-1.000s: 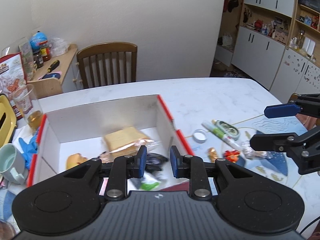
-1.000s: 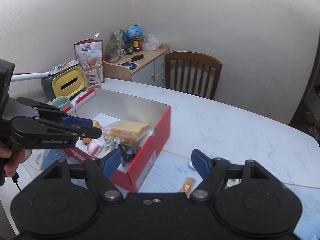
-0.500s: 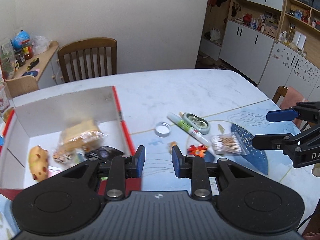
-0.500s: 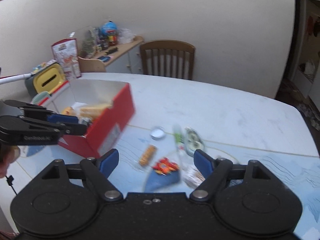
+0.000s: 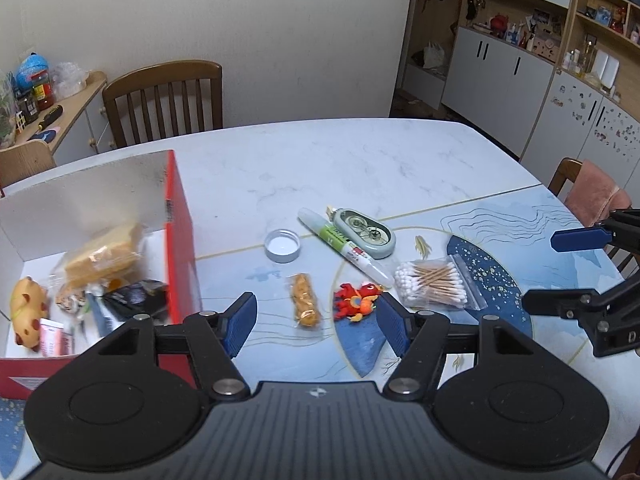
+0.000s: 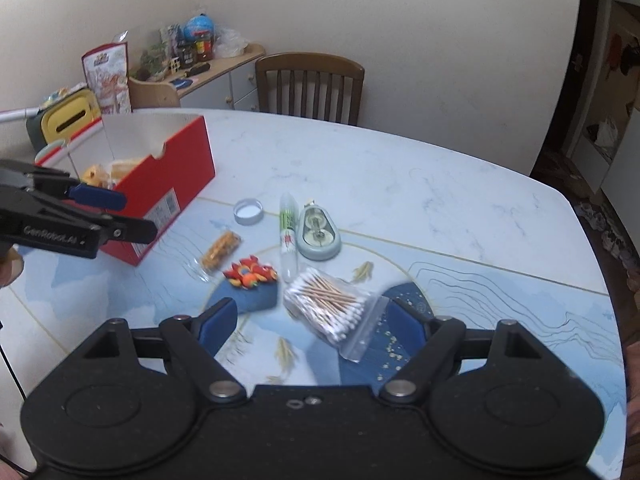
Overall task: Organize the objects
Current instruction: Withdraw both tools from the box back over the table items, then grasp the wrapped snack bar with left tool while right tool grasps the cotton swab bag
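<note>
A red box [image 5: 180,216] [image 6: 176,176] on the table's left holds bagged bread [image 5: 102,254], a small toy animal [image 5: 28,310] and other packets. Loose on the table lie a bottle cap [image 5: 282,245] [image 6: 248,211], a white-green tube [image 5: 344,246] [image 6: 288,236], a grey-green tape dispenser [image 5: 366,232] [image 6: 319,236], an orange snack packet [image 5: 306,306] [image 6: 220,254], a red toy [image 5: 356,300] [image 6: 250,272] and a cotton swab bag [image 5: 434,284] [image 6: 332,308]. My left gripper [image 5: 316,322] is open above the snack packet and red toy. My right gripper [image 6: 312,324] is open, just short of the swab bag.
A wooden chair [image 5: 164,100] [image 6: 310,88] stands behind the table. A side cabinet [image 6: 200,76] with jars and packets is at the back left, and a yellow tissue box [image 6: 68,118] sits beyond the red box. Cupboards [image 5: 520,80] line the right wall.
Both grippers swung right, from over the red box to over the loose items. The left gripper's jaws opened wide from nearly closed. The right gripper stayed open.
</note>
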`<state>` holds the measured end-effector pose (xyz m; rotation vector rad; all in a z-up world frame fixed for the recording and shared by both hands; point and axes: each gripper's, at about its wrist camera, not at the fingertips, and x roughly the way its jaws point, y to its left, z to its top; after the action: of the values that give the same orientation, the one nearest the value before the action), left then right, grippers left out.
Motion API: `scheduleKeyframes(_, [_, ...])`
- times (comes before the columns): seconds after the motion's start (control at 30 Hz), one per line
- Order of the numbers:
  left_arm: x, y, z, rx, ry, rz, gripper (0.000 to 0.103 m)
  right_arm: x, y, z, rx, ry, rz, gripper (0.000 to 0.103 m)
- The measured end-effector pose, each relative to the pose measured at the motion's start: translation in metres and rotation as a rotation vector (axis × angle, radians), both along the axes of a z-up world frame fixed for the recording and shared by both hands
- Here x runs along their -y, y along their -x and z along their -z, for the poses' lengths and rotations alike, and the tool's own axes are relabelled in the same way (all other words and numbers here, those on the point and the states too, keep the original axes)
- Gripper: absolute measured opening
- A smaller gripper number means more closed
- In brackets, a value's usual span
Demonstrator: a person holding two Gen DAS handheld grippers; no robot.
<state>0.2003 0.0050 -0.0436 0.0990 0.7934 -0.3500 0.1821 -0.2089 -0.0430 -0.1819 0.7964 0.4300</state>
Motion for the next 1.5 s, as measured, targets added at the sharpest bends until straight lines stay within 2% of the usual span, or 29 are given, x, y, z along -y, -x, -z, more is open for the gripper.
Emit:
scheduleKeyframes(0.07, [0.008, -0.002, 0.005, 0.002, 0.003, -0.003, 0.076, 0.002, -0.002, 0.003, -0.002, 0.005, -0.023, 0.083])
scheduleKeyframes(0.23, [0.025, -0.010, 0.019, 0.022, -0.015, -0.020, 0.079, 0.005, -0.012, 0.015, -0.005, 0.023, -0.095, 0.083])
scheduleKeyframes(0.4, [0.030, -0.023, 0.036, 0.003, -0.015, -0.061, 0.080, 0.003, -0.029, 0.032, -0.009, 0.067, -0.160, 0.083])
scheduleKeyframes(0.47, [0.032, -0.029, 0.043, 0.000, -0.024, -0.083, 0.088, 0.002, -0.035, 0.039, -0.011, 0.084, -0.185, 0.083])
scheduleKeyframes(0.5, [0.032, -0.032, 0.047, 0.002, -0.030, -0.094, 0.089, 0.002, -0.038, 0.042, -0.013, 0.089, -0.201, 0.083])
scheduleKeyframes(0.6, [0.032, -0.037, 0.056, 0.013, -0.064, -0.134, 0.089, 0.000, -0.045, 0.050, -0.019, 0.111, -0.244, 0.083])
scheduleKeyframes(0.9, [0.029, -0.059, 0.077, -0.023, -0.048, -0.178, 0.090, -0.009, -0.066, 0.071, -0.026, 0.145, -0.317, 0.083])
scheduleKeyframes(1.1, [0.030, -0.068, 0.088, -0.032, -0.066, -0.180, 0.090, -0.015, -0.072, 0.079, -0.013, 0.171, -0.382, 0.083])
scheduleKeyframes(1.5, [0.028, -0.078, 0.097, -0.034, -0.042, -0.208, 0.090, -0.022, -0.091, 0.095, -0.037, 0.163, -0.417, 0.083])
